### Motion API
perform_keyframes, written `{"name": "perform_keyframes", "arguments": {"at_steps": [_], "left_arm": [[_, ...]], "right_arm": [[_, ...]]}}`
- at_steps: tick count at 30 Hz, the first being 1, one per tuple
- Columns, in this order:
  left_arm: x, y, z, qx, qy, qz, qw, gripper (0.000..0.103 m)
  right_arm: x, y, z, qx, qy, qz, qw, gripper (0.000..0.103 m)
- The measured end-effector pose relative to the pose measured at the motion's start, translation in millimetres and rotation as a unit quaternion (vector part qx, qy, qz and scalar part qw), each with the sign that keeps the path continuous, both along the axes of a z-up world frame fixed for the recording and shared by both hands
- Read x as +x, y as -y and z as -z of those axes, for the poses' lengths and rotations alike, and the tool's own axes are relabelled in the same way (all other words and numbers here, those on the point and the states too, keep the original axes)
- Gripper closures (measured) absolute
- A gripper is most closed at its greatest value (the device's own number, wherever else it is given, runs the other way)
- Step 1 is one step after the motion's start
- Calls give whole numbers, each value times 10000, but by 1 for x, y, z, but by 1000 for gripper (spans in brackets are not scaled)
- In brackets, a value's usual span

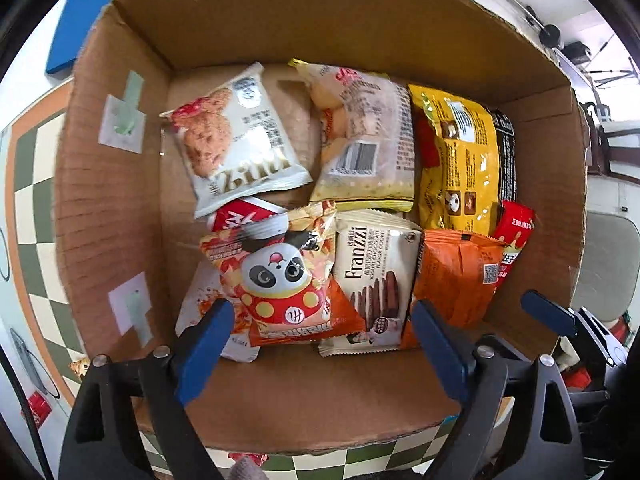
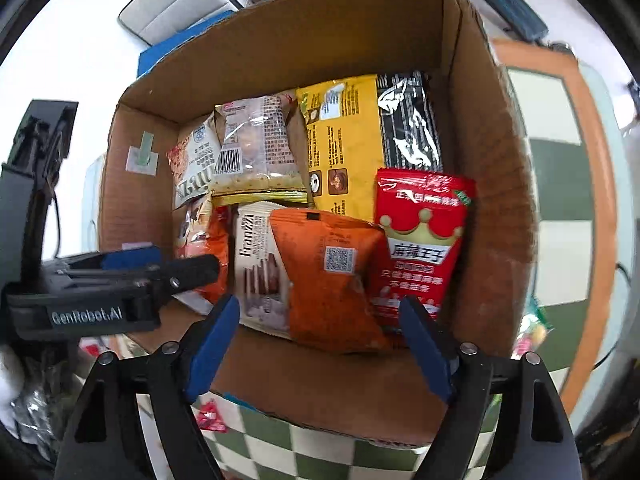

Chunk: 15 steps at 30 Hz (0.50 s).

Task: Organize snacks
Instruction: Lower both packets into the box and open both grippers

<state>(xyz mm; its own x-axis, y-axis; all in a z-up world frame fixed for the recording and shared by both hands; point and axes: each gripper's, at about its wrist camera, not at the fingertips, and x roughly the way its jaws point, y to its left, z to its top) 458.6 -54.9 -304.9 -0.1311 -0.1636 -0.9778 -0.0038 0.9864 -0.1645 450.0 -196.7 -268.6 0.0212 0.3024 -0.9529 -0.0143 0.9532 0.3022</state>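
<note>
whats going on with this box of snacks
A person is sorting snack packets into a cardboard box, one two-finger tool in each hand. Both tools hang over the box, open and empty: the left tool above the panda packet, the right tool above the orange packet. The box holds about ten packets, lying side by side and overlapping.

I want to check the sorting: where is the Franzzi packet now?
The Franzzi packet lies in the cardboard box, near its front wall in the left wrist view, between the panda packet and the orange packet.
</note>
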Motion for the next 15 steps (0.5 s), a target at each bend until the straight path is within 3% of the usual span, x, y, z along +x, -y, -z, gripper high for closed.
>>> {"name": "perform_keyframes", "arguments": {"at_steps": [8,15], "left_arm": [[-17,-11,-19,-99,145,-201,9996,12],[-43,-12,-60,-49,676,-286,9973,12]], "right_arm": [[-7,-4,-14,-316,133,-154,9993,14],[-17,-3,-36,-431,445,-12,9981,10]]}}
